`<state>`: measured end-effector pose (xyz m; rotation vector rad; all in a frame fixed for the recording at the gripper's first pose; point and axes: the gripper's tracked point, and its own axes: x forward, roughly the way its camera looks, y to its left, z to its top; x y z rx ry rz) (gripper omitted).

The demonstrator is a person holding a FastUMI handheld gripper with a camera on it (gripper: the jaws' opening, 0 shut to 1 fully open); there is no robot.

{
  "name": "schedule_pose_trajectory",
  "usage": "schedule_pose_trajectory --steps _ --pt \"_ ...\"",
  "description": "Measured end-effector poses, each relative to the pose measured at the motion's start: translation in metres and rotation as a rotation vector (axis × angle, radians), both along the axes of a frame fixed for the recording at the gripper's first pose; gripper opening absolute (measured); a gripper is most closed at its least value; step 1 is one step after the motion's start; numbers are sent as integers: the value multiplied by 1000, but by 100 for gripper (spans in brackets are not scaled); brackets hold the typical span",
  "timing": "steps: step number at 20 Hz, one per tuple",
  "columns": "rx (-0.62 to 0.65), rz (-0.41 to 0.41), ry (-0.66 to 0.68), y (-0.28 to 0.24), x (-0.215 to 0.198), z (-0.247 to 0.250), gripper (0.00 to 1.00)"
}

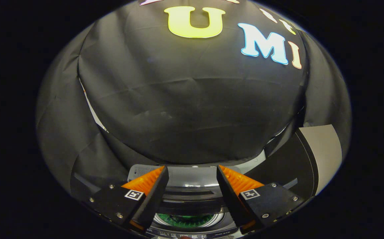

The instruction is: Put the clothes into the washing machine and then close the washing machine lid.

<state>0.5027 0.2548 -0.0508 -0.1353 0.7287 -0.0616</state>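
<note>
Clothes: we see something green (187, 219) low between the fingers, down in the round drum opening; we take it for a garment already inside, though only a sliver shows and we cannot be sure.
Washing machine: the washing machine (192, 196) sits right under and ahead of the fingers, its top deck spanning the gap between them, its far edge against the booth wall.
Lid: a dark panel with a pale border (311, 159) stands up at the machine's right edge; we judge this is the lid, raised, so the drum looks open.
Gripper: the gripper (192, 176) hangs over the front edge of the machine, fingers spread well apart, nothing between them.
Done: loading appears finished, if the green thing is the clothing.
Left: closing the lid, by our reading, is not yet done.
Next move calls for: reaching toward the right edge and pushing the raised panel down over the opening.
</note>
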Motion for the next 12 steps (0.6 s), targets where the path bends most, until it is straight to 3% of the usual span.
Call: schedule_pose_trajectory --steps 12 --pt "-9 7 30 -1 -66 -33 91"
